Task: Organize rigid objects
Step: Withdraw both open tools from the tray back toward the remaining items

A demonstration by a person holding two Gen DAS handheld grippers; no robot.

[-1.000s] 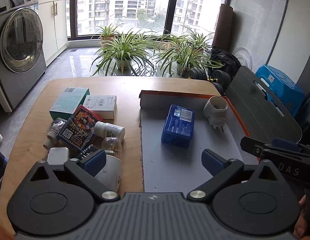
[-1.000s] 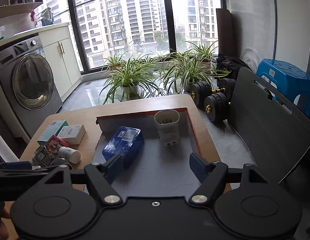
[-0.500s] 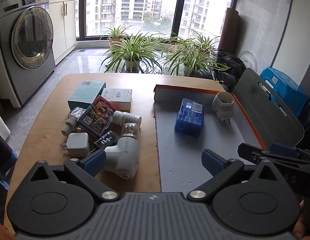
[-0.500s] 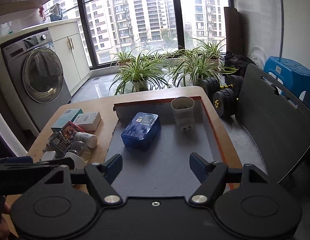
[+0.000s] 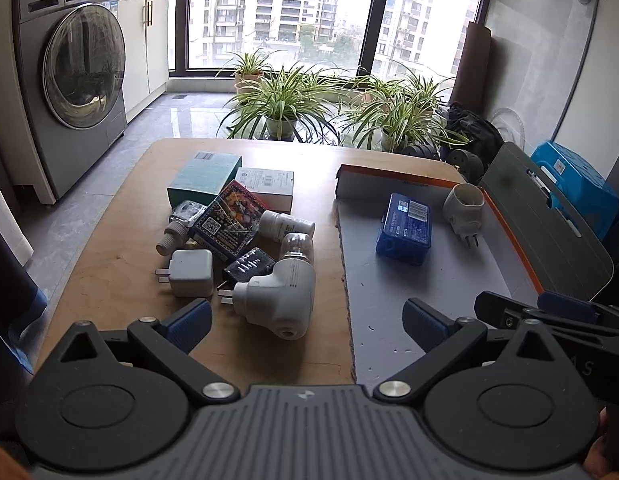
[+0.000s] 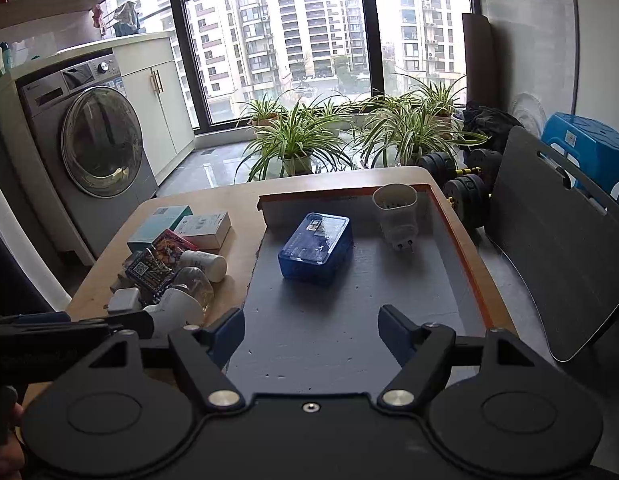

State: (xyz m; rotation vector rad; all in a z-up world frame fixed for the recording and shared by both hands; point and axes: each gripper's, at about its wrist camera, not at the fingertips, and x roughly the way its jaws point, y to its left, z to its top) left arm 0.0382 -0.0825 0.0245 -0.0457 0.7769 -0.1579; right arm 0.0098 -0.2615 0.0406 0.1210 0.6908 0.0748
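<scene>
**Desk:** What sits in the clutter on the wooden table (image 5: pixel 121 264)?

**Photographer:** A white elbow-shaped plug-in adapter (image 5: pixel 279 294), a square white charger (image 5: pixel 189 272), a clear bulb (image 5: pixel 297 246), a white bottle (image 5: pixel 285 224) on its side, a colourful card box (image 5: pixel 229 224) and two cartons, all bunched left of the tray.

**Desk:** And the tray?

**Photographer:** A shallow grey foam-lined tray (image 6: pixel 329 332) with an orange rim holds a translucent blue plastic box (image 6: pixel 315 246) and a white plug adapter (image 6: pixel 397 216), apart.

**Desk:** The grippers?

**Photographer:** The left gripper (image 5: pixel 307 322) and right gripper (image 6: pixel 311 330) hover with fingers spread wide, empty.
</scene>
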